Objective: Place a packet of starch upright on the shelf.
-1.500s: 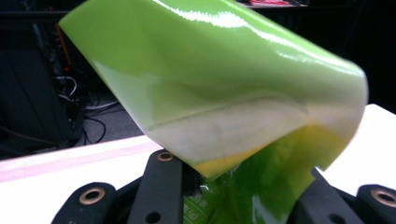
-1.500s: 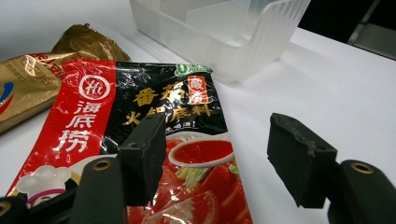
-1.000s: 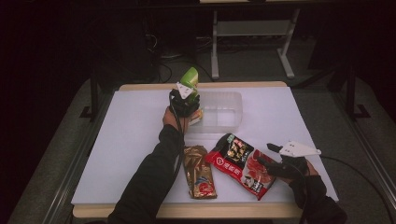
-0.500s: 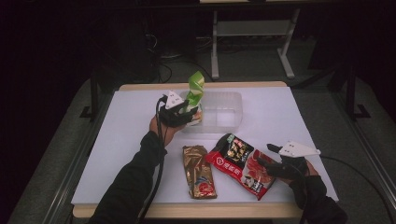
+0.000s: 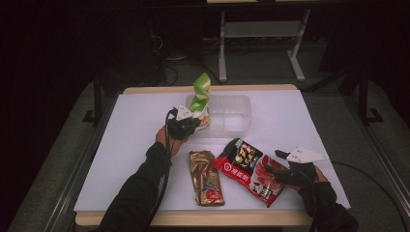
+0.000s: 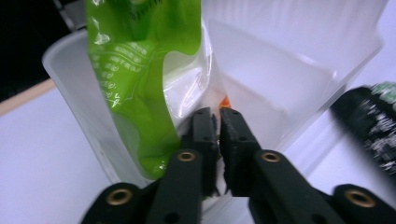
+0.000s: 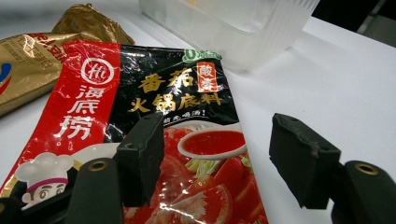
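Observation:
A green packet (image 5: pixel 200 94) (image 6: pixel 140 70) stands upright at the left end of a clear plastic container (image 5: pixel 237 104) (image 6: pixel 280 70). My left gripper (image 5: pixel 196 124) (image 6: pixel 217 114) sits at that end; its jaws have just been closing and now stand shut, pinching what looks like the packet's thin lower edge. A red and black sauce packet (image 5: pixel 246 169) (image 7: pixel 154 93) lies flat near the front. My right gripper (image 5: pixel 273 162) (image 7: pixel 217 135) hovers open over its right end, with the jaws wide apart on either side of the printed bowl.
A gold packet (image 5: pixel 205 179) (image 7: pixel 42 51) lies flat left of the red one. All of this rests on a white table (image 5: pixel 145 125) with a wooden front edge. Dark floor, cables and a metal stand lie behind the table.
The left hand moved left and lower, from behind the container's left end to beside it. The green packet now stands taller above the gripper. The right hand stayed put.

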Action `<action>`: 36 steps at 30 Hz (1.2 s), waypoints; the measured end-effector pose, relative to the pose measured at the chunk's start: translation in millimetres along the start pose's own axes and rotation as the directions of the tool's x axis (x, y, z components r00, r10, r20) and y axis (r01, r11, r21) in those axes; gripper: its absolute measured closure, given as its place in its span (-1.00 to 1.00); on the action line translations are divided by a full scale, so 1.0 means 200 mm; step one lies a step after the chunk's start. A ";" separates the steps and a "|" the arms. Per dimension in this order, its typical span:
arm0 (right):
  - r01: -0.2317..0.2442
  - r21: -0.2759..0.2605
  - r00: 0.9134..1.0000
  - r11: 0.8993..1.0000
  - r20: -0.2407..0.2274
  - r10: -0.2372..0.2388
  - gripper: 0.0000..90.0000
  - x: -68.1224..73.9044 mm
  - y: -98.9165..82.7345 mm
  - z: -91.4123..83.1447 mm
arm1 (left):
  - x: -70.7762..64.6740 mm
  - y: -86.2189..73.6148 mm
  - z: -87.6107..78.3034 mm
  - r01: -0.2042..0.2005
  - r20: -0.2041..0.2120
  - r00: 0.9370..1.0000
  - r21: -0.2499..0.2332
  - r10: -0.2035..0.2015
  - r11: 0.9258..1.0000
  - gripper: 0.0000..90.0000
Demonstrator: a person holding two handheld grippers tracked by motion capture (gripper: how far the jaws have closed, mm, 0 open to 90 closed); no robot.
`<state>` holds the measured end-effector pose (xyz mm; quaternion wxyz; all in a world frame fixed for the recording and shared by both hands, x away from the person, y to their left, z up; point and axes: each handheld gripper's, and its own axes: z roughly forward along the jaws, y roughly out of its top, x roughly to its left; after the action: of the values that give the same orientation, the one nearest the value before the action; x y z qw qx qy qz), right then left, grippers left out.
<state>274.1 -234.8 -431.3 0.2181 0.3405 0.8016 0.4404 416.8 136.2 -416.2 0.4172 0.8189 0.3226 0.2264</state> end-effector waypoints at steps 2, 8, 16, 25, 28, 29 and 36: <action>-0.001 0.000 1.000 1.000 0.000 0.001 -0.23 0.00 0.00 0.00 | 0.00 -0.02 0.02 0.004 -0.024 1.000 0.014 -0.004 1.000 0.92; 0.002 0.005 1.000 1.000 0.002 -0.002 -0.23 0.00 -0.01 0.01 | -0.01 -0.05 0.01 -0.007 -0.009 1.000 -0.003 0.007 1.000 0.78; -0.006 -0.013 1.000 1.000 0.001 0.006 -0.17 0.00 0.00 0.00 | -0.01 -0.08 -0.12 -0.003 0.073 0.997 -0.030 0.005 1.000 0.23; -0.024 0.001 0.999 1.000 -0.039 0.024 -0.13 0.01 0.00 0.01 | -0.04 -0.16 -0.29 -0.006 0.160 0.987 -0.026 0.010 1.000 -0.20; -0.017 0.016 0.998 1.000 -0.065 0.018 -0.12 0.02 0.01 0.01 | -0.05 -0.18 -0.34 0.030 0.261 0.965 -0.013 -0.026 0.999 -0.27; -0.009 0.021 0.998 1.000 -0.065 0.011 -0.14 0.02 0.01 0.01 | -0.07 -0.20 -0.35 0.018 0.264 0.964 -0.002 -0.017 1.000 -0.30; 0.004 0.043 0.998 0.999 -0.071 -0.001 -0.19 0.04 0.01 0.03 | -0.10 -0.30 -0.32 0.035 0.335 0.941 0.073 -0.058 0.997 -0.41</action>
<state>273.9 -225.6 -433.9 0.1829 0.3283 0.8185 0.4345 342.8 183.2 -433.5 0.4443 0.8509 0.2731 0.0626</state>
